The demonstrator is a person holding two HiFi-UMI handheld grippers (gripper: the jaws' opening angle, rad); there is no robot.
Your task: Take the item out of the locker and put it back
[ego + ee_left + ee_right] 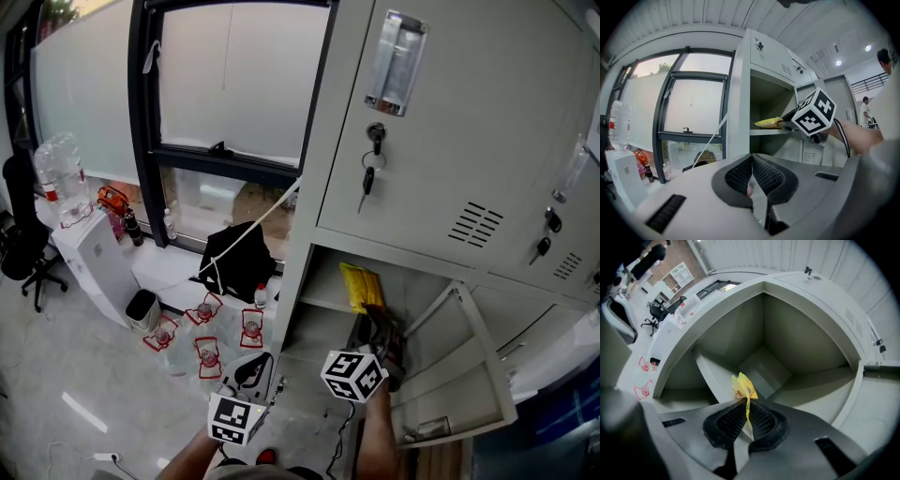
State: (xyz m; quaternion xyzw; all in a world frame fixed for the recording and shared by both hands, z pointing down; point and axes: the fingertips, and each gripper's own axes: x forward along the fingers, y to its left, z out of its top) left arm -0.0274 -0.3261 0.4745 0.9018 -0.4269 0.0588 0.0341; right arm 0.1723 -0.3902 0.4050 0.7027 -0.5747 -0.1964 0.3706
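Note:
A yellow packet (361, 286) lies on the shelf (323, 302) inside the open lower locker compartment. My right gripper (371, 319) reaches into that compartment and is shut on the packet's near edge. In the right gripper view the packet (743, 387) stands thin and upright, pinched between the dark pads of that gripper (746, 416). The left gripper view shows the same packet (769, 123) at the right gripper's tip (783, 124). My left gripper (251, 371) hangs outside the locker, low and to the left, shut (752, 161) with nothing held.
The compartment's door (459, 375) stands swung open to the right. Above it is a closed door with a key (367, 178) in its lock. On the floor to the left are small bottles in red holders (206, 356), a black bag (239, 258), a water dispenser (89, 248) and an office chair (23, 248).

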